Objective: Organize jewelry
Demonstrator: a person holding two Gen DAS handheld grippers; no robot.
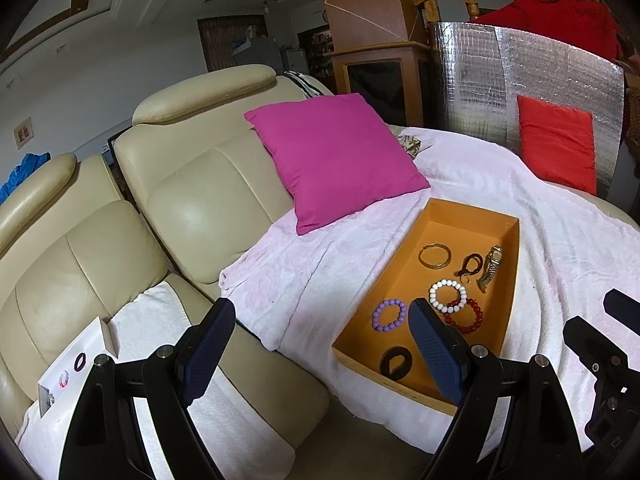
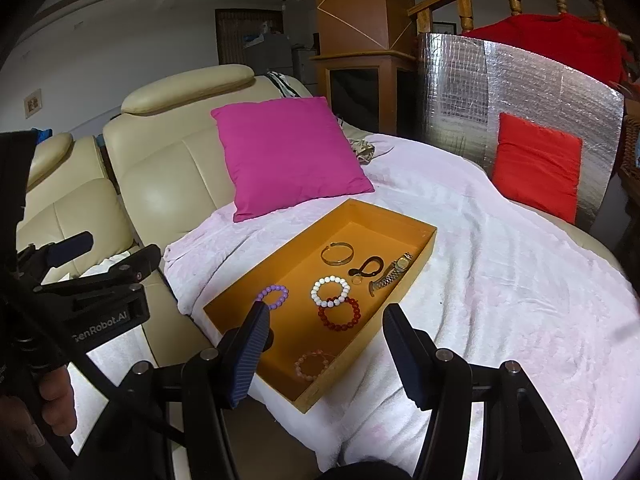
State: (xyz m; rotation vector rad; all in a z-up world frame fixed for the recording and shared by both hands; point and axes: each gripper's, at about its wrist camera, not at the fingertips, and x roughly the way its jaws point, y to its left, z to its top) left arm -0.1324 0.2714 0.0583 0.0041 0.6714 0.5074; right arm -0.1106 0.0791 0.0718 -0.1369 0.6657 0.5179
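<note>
An orange tray [image 1: 472,210] [image 2: 362,206] lies on the pink blanket and holds jewelry: a purple bead bracelet [image 1: 389,315] [image 2: 275,294], a white bead bracelet [image 1: 447,295] [image 2: 330,291], a red bead bracelet [image 1: 466,316] [image 2: 339,313], a gold bangle [image 1: 434,255] [image 2: 337,254], a watch [image 1: 491,268] [image 2: 392,272], a black clasp [image 1: 471,262] [image 2: 365,267], a black ring [image 1: 394,362] and a pale pink bracelet [image 2: 314,365]. My left gripper [image 1: 320,320] is open and empty, left of the tray's near end. My right gripper [image 2: 326,322] is open and empty above the tray's near end.
A white box [image 1: 74,364] with a few small pieces sits on a white towel [image 1: 156,320] on the beige sofa seat at left. A magenta cushion [image 1: 336,160] [image 2: 288,152] leans behind the tray. A red cushion [image 1: 558,144] rests against a silver foil panel [image 1: 500,80].
</note>
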